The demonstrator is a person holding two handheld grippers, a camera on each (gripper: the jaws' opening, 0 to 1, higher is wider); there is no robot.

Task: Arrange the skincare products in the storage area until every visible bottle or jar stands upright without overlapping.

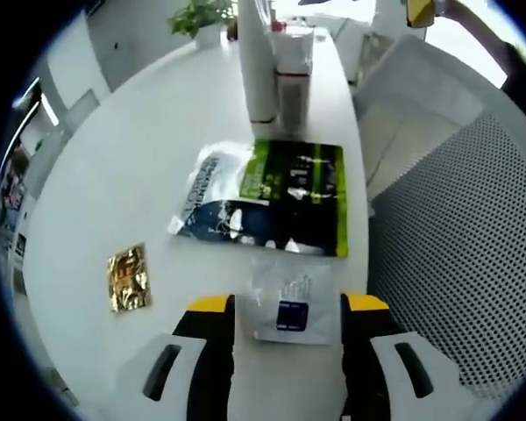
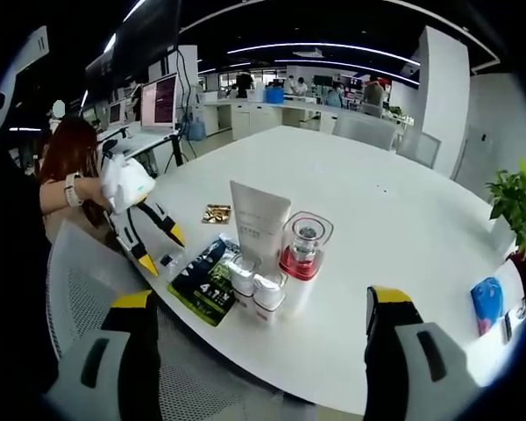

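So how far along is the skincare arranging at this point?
Partly done: the tall white tube, the clear red-based bottle and the small white jars stand upright together on the white table. In hand: the left gripper, open, straddles a small clear sachet. Left: the green-and-black flat packet and gold foil packet lie flat. The right gripper is open, holding nothing.

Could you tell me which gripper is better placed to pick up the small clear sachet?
Left. The left gripper is open with the sachet lying between its jaws on the table. The right gripper is back from the table edge.
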